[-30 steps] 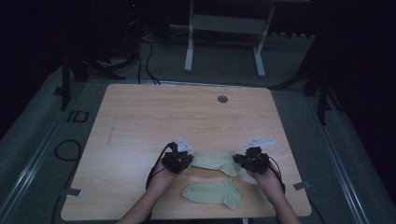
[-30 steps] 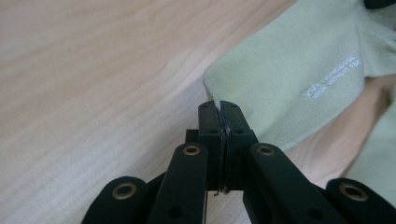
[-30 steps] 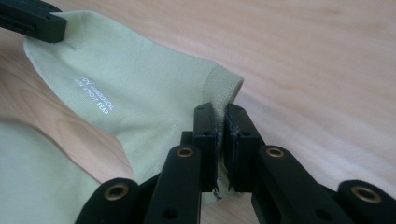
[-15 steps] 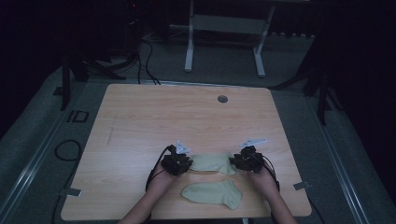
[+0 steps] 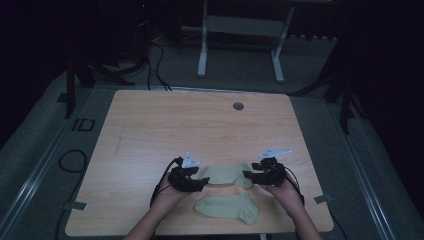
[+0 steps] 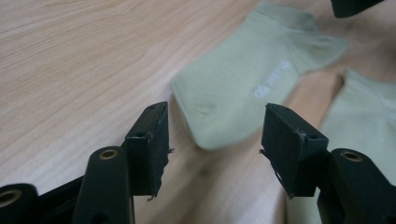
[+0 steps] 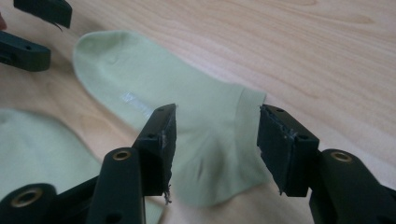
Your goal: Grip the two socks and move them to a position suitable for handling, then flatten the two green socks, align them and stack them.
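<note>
Pale green, the far sock [image 5: 227,175] lies flat at the lower centre of the high view, the near sock [image 5: 227,209] below it, still unpaired. In the left gripper view your left gripper [image 6: 212,140] has just been opening, jaws apart before the toe. In the right gripper view your right gripper [image 7: 215,140] has done likewise, apart over the cuff, gripping nothing.

On the table [image 5: 150,130], the farther sock [image 5: 227,175] lies flat between the left gripper [image 5: 204,182] at its toe end and the right gripper [image 5: 247,174] at its cuff end, with the nearer sock [image 5: 227,208] just before it, toward the person.
</note>
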The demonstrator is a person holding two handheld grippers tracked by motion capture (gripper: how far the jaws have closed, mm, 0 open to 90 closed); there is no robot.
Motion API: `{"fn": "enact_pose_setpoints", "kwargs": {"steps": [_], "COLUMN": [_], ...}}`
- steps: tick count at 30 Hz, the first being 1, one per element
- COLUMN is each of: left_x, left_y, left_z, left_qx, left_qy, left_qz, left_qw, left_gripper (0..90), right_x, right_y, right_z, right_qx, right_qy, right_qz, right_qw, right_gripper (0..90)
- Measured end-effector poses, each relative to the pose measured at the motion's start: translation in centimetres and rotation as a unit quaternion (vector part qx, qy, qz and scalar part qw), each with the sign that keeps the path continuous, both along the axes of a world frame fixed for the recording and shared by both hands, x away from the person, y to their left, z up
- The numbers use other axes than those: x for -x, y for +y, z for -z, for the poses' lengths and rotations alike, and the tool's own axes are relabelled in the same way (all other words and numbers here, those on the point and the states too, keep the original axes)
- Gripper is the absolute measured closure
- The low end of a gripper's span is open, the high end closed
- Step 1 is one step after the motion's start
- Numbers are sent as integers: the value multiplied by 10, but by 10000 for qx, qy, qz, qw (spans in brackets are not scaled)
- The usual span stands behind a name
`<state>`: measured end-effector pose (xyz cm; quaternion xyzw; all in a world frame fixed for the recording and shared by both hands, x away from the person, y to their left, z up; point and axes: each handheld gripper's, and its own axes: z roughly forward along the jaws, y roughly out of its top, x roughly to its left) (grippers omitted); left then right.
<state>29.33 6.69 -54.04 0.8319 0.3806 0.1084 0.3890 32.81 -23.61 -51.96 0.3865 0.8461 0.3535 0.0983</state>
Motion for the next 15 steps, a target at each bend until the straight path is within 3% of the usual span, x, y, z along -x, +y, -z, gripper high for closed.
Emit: {"fn": "enact_pose_setpoints", "kwargs": {"steps": [4,6,11,15], "left_x": [11,24,40,51], "left_y": [5,9,12,13], "left_z": [-2,-4,-7,-8], "left_qx": [68,142,174,185], "left_qy": [13,9,88,159], "left_qz": [2,94,239,346], "left_qw": [10000,9999,9995,9991], "left_gripper": [350,348,348,348], "right_x": [12,18,31,51], "right_y": [-4,-7,-13,-18], "right_z": [-2,-4,-5,-4], "right_qx": [12,55,-23,-58], "right_qy": [-24,-61,-35,4], "right_qz": [9,55,61,29], "right_qw": [10000,10000,10000,10000], "right_gripper": [449,444,444,445]}}
